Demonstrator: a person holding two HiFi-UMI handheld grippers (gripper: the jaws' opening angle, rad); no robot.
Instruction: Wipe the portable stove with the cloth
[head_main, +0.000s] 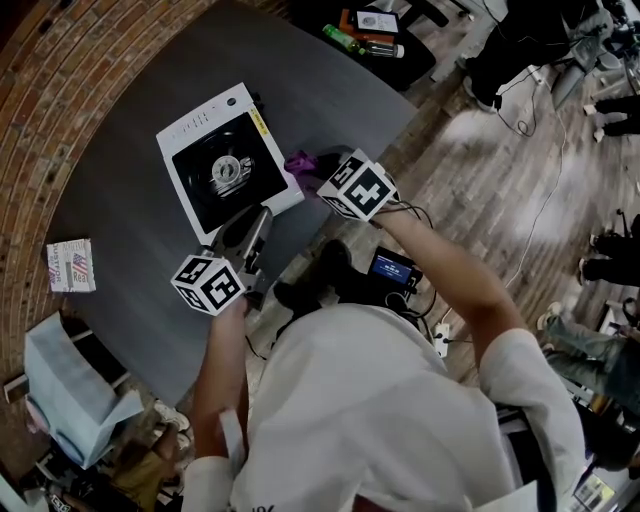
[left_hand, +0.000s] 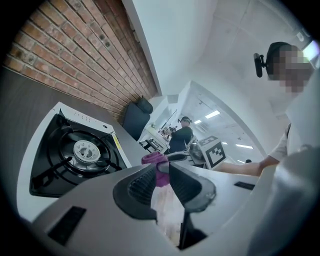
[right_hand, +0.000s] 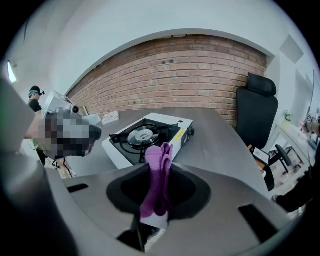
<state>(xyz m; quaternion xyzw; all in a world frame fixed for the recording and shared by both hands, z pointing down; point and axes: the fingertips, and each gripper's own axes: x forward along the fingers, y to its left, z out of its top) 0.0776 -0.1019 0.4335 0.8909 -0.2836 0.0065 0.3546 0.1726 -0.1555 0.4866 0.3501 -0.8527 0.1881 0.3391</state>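
Cloth (right_hand: 161, 156) upright, lengthwise toward stove (right_hand: 144, 135) | right tool (right_hand: 159, 177) clamped on it | left tool (left_hand: 163, 180) apart, empty

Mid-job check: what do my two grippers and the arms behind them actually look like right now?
The left gripper and right gripper each have a grey body, dark ribbed pads and a white cube with black square markers. Thin dark cables trail by the right one. The person wears a white short-sleeved shirt.

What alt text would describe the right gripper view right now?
The right gripper is shut on a purple cloth that sticks up between its jaws. Beyond it a white portable stove sits on a grey table, a brick wall behind.
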